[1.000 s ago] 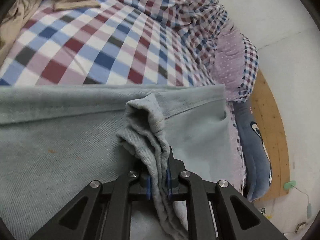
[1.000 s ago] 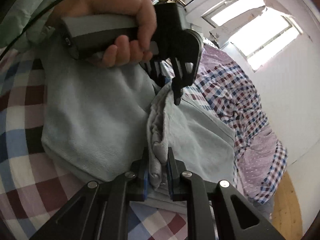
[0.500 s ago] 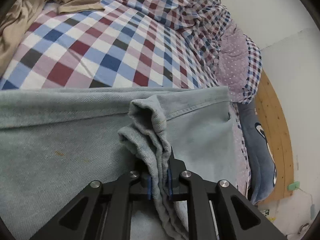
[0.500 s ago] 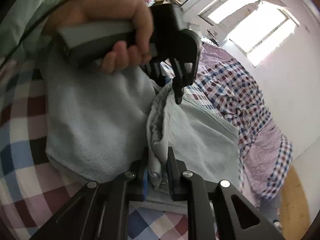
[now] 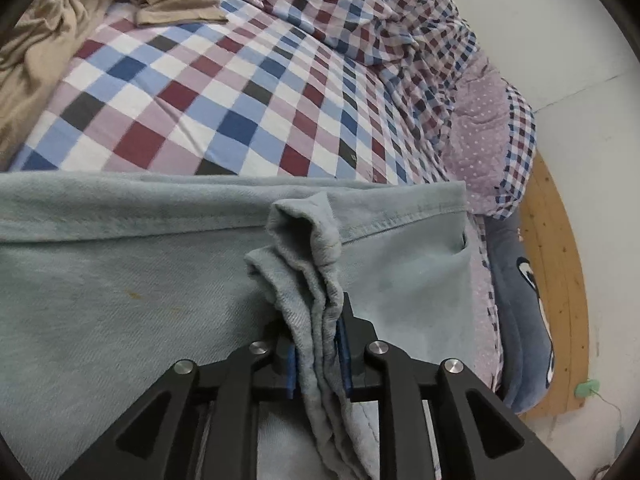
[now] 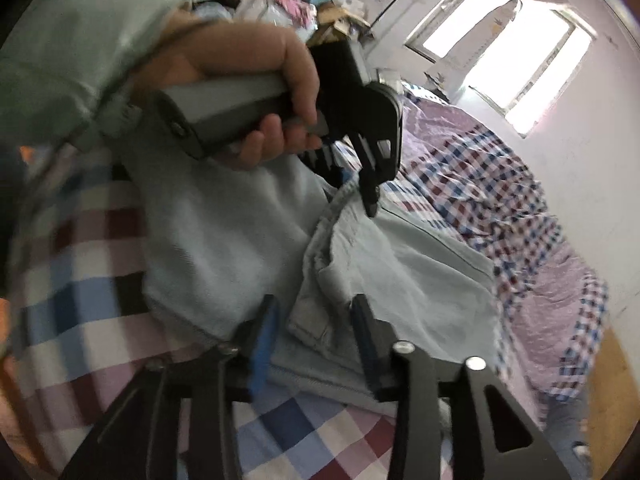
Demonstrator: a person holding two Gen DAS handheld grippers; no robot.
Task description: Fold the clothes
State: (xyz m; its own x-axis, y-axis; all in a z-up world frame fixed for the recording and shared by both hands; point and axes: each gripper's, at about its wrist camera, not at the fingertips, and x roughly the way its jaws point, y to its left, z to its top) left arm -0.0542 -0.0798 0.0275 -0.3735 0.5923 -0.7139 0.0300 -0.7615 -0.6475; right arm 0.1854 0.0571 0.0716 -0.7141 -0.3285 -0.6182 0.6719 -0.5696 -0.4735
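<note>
Pale blue-grey jeans (image 5: 120, 280) lie folded across a checked bed. My left gripper (image 5: 318, 344) is shut on a bunched fold of the jeans' edge, which sticks up between the pads. In the right wrist view the same jeans (image 6: 420, 280) lie ahead, and my right gripper (image 6: 316, 336) stands open with the crumpled fold loose between its fingers. A hand (image 6: 260, 92) holds the left gripper (image 6: 370, 196) beyond, its tips pinching the jeans.
The checked bedsheet (image 5: 200, 92) stretches away, with a tan garment (image 5: 48, 40) at the far left and a rumpled checked quilt (image 5: 400, 28) at the back. A blue plush pillow (image 5: 520, 332) and wooden floor (image 5: 560, 240) lie on the right. A window (image 6: 508, 52) is bright.
My right gripper has opened and let go of the jeans' fold it was pinching. The left gripper stays shut on its fold and has barely moved.
</note>
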